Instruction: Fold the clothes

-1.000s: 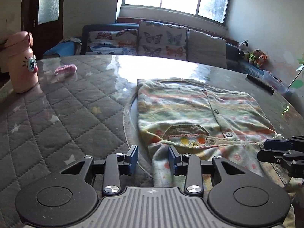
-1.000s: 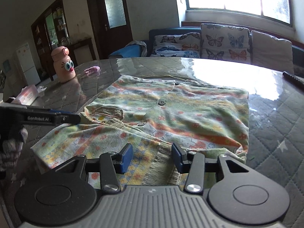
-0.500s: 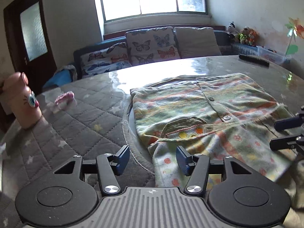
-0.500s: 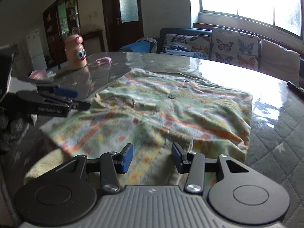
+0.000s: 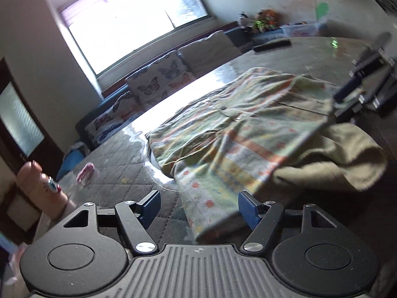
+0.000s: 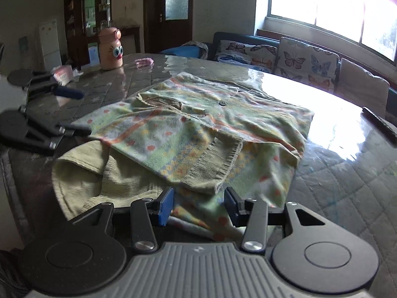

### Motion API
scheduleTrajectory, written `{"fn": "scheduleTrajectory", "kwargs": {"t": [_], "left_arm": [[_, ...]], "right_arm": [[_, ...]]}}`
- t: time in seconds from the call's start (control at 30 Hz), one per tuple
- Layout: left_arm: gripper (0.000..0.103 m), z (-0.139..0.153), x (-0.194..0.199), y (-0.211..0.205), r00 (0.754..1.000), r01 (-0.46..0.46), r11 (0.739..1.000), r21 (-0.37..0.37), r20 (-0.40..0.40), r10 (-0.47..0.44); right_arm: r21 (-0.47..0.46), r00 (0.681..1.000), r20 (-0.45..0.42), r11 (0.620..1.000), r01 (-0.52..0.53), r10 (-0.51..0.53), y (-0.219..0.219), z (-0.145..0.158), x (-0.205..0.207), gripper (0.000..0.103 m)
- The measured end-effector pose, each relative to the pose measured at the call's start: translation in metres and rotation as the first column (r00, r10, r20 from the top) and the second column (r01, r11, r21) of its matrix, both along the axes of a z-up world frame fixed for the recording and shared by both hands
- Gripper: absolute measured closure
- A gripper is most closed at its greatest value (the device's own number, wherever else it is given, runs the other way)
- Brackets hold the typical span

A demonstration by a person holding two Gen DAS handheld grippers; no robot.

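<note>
1. Basically, the cardigan lies on the table, centre of the right wrist frame, straight ahead of both grippers.
2. The left gripper has its jaws spread wide, holding nothing; a patterned flap of the cardigan runs between the pads toward the lower centre of its frame.
3. The right gripper is also spread and not clamped; the ribbed cuff sits just ahead of its pads, fabric passing between them.
4. Key relation, judged: the cuff end is nearest the right gripper, and the sleeve's long axis seems to run from lower centre up toward the buttons. The left gripper is at the left edge of that frame, beside the cardigan's left hem.
5. Materials: soft knit, pastel stripes and dots, limp and wrinkled; cuff is ribbed, olive-beige. A plain olive garment is bunched under the near edge, lower left.
6. The table is quilted under a glossy cover with strong window glare, probably slippery.
7. A pink bottle with cartoon eyes stands upper left, well apart.
8. Judged: fold barely started; next likely needs a grab at the cuff.
</note>
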State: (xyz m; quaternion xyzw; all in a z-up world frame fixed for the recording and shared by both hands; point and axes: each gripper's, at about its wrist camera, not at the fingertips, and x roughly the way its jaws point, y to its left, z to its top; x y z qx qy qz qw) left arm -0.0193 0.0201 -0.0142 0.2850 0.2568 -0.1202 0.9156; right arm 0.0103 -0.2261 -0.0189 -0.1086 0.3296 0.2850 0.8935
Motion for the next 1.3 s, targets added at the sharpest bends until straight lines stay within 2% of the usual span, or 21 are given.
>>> {"fn": "scheduleTrajectory", "kwargs": {"t": [0.13, 0.23, 0.3, 0.37, 0.43, 0.5, 0.6, 0.77, 0.9, 1.0, 1.2, 1.23, 1.3], "left_arm": [[0.031, -0.008, -0.016, -0.019, 0.993, 0.119, 0.99, 0.071, 0.013, -0.12], [0.031, -0.015, -0.028, -0.036, 0.976, 0.207, 0.97, 0.125, 0.047, -0.214], [0.031, -0.017, -0.032, -0.046, 0.962, 0.253, 0.958, 0.136, 0.066, -0.264], [0.031, -0.017, -0.031, -0.053, 0.953, 0.286, 0.951, 0.117, 0.071, -0.295], [0.038, -0.016, -0.026, -0.057, 0.947, 0.305, 0.948, 0.09, 0.075, -0.312], [0.059, -0.013, -0.019, -0.059, 0.945, 0.319, 0.947, 0.042, 0.059, -0.321], [0.076, -0.006, -0.005, -0.057, 0.952, 0.305, 0.951, -0.045, 0.032, -0.304], [0.083, 0.01, 0.019, -0.049, 0.971, 0.239, 0.956, -0.168, 0.019, -0.239], [0.084, 0.018, 0.029, -0.048, 0.975, 0.222, 0.953, -0.207, 0.017, -0.223], [0.084, 0.021, 0.035, -0.048, 0.976, 0.215, 0.95, -0.226, 0.01, -0.218], [0.078, 0.02, 0.031, -0.036, 0.98, 0.195, 0.953, -0.233, -0.002, -0.201], [0.076, 0.019, 0.028, -0.033, 0.98, 0.194, 0.954, -0.229, -0.002, -0.199], [0.057, 0.016, 0.02, -0.028, 0.981, 0.191, 0.96, -0.204, 0.003, -0.194]], "right_arm": [[-0.002, 1.0, 0.023, 1.0, 0.013, -0.013, -0.005, 0.007, -0.005, 0.055], [-0.019, 0.999, 0.038, 1.0, 0.007, -0.006, -0.008, 0.01, -0.01, 0.053], [-0.033, 0.999, 0.04, 0.999, -0.003, 0.004, -0.009, 0.01, -0.014, 0.052], [-0.044, 0.999, 0.037, 0.999, -0.011, 0.012, -0.01, 0.008, -0.017, 0.051], [-0.059, 0.999, 0.035, 0.998, -0.024, 0.026, -0.01, 0.007, -0.021, 0.049], [-0.074, 0.998, 0.037, 0.996, -0.043, 0.046, -0.009, 0.005, -0.025, 0.042], [-0.086, 0.996, 0.042, 0.993, -0.08, 0.084, -0.007, 0.004, -0.029, 0.04], [-0.092, 0.99, 0.062, 0.988, -0.122, 0.128, 0.006, 0.001, -0.022, 0.039], [-0.1, 0.984, 0.085, 0.984, -0.149, 0.158, 0.019, -0.001, -0.014, 0.039], [-0.107, 0.978, 0.102, 0.98, -0.169, 0.18, 0.029, -0.003, -0.007, 0.045], [-0.058, 0.983, 0.051, 0.984, -0.171, 0.174, 0.031, 0.001, 0.008, 0.085], [-0.041, 0.985, 0.042, 0.985, -0.165, 0.167, 0.031, 0.004, 0.01, 0.088], [-0.007, 0.988, 0.024, 0.989, -0.15, 0.151, 0.03, 0.009, 0.015, 0.09]]}}
